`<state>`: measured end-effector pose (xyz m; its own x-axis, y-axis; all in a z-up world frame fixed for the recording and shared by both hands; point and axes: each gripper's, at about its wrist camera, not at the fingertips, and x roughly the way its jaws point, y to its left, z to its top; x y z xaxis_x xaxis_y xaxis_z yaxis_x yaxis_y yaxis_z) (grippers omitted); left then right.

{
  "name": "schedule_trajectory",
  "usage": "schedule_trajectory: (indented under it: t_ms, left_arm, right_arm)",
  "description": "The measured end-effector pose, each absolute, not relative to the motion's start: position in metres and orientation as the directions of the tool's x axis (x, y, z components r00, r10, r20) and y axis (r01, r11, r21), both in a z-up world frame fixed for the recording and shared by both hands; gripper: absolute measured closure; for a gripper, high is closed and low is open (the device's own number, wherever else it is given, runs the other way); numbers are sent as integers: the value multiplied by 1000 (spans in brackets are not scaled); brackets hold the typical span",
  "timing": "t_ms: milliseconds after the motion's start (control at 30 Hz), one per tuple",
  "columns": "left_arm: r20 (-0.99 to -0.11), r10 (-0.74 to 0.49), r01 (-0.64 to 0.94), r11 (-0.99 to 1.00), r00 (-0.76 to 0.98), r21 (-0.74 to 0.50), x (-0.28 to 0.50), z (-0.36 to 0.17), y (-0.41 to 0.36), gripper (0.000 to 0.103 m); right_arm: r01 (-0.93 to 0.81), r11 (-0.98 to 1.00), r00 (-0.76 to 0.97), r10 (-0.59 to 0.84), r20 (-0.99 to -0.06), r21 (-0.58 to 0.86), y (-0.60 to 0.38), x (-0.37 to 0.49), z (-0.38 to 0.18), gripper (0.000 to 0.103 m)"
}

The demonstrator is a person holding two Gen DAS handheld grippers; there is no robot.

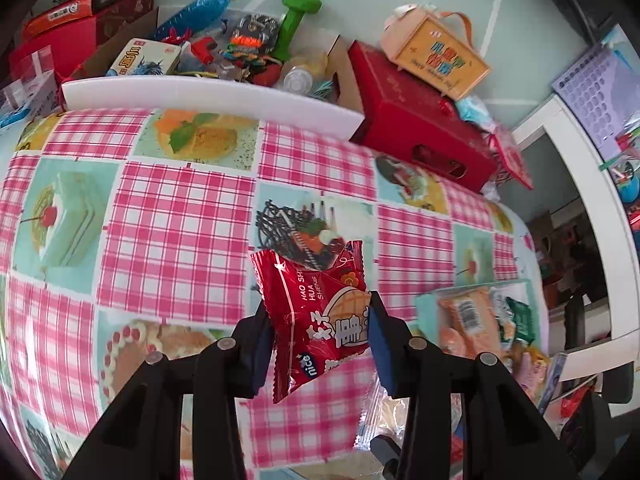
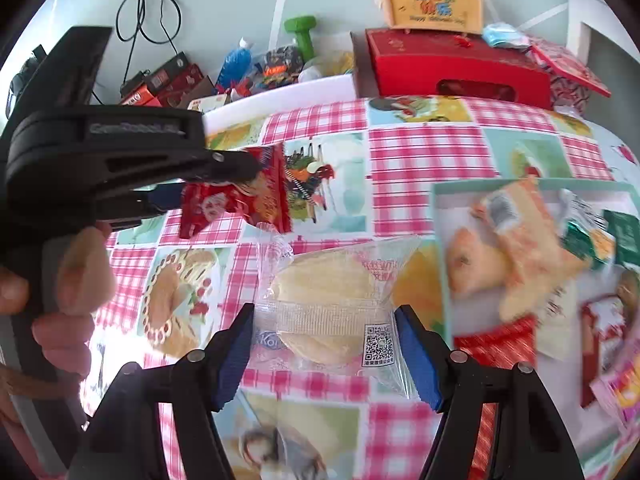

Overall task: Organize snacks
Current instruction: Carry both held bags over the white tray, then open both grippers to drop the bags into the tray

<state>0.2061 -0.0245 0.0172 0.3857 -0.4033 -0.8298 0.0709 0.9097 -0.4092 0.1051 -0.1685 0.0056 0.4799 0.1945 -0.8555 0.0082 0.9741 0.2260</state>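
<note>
My left gripper [image 1: 318,302] is shut on a red snack packet [image 1: 320,332], which hangs clear of the checked tablecloth [image 1: 172,220]. In the right wrist view the same left gripper [image 2: 240,168] comes in from the left with that red packet [image 2: 260,196], and a person's hand [image 2: 80,272] holds its handle. My right gripper [image 2: 325,308] is shut on a clear packet with a round yellow pastry [image 2: 328,300], its blue pads against the wrapper's two sides. A teal-rimmed tray [image 2: 436,208] to the right holds several orange and green snack packets [image 2: 516,236].
At the table's far edge stand a white foam board [image 1: 200,96], a red box [image 1: 420,128] with a yellow sign box [image 1: 436,56] on it, and a cardboard box of clutter with a green dumbbell [image 1: 296,16]. A white shelf frame [image 1: 592,184] is at the right.
</note>
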Motion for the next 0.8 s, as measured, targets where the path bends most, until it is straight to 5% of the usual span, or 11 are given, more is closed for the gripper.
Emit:
schedule_trajectory:
  t_ms: [300,667,800]
  left_arm:
    - [-754,-549,230,836,361,-498,153,56,-94,59]
    - [-800,-574,341,798,178,-497,121,15,-197,57]
    - [-784,-602,293,785,150,-546,122,11,-192,30]
  right_arm:
    - [188,969,515,39,-856,157,-260,49,21,31]
    - [281,950,453,-9,-892,133,-314,31,-4,27]
    - [262,955,462,4,-887,141,-312,30,-4,23]
